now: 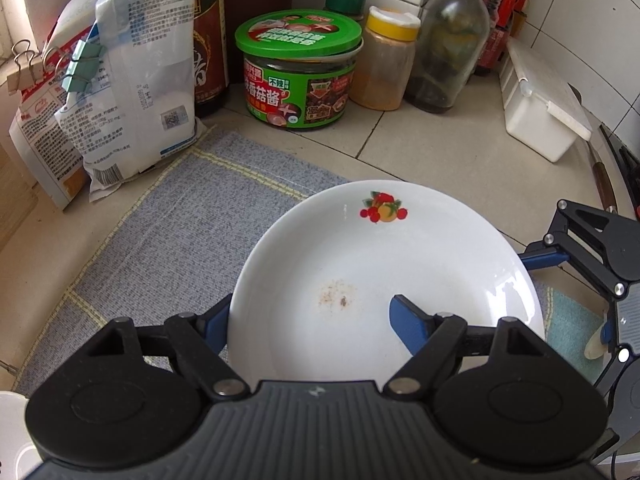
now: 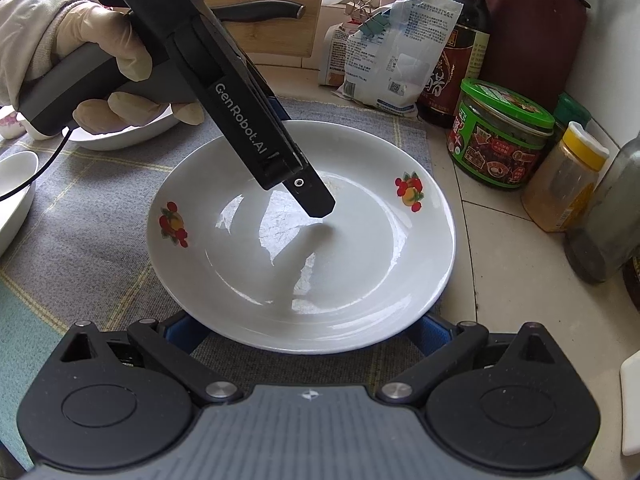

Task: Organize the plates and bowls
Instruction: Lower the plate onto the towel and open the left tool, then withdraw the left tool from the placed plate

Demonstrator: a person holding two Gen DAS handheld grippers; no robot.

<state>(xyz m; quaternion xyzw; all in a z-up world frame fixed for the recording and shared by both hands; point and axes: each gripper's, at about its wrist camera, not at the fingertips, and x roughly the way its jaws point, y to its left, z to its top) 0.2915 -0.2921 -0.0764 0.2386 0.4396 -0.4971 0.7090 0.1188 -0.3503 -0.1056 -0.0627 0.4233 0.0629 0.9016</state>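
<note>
— How do the grippers stand?

— The left gripper (image 1: 310, 316) has its jaws partly open across the near rim of the white plate (image 1: 400, 248): one blue finger outside the rim, the other over the plate's inside, neither clearly pressing. The right gripper (image 2: 306, 332) is spread wide, and the plate's near edge covers both fingertips.

— And the plate?

— It lies flat on the grey mat (image 1: 180, 220), empty but for a brownish smear (image 1: 336, 292) at its middle.

— What do the containers behind it hold?

— The green-lidded jar (image 1: 300, 76) holds something dark. The yellow-capped jar (image 1: 386, 64) is part full of orange powder. The clear bottle (image 1: 448, 40) has a dark residue at the bottom. The white box (image 1: 540, 108) is shut, so its contents cannot be told.

— What does only one view show?

— The right wrist view shows a gloved hand (image 2: 100, 64) gripping the left tool, two more white dishes (image 2: 120, 136) at the mat's left, and a second fruit print on the plate. Only the left wrist view shows the smear and the white box.
</note>
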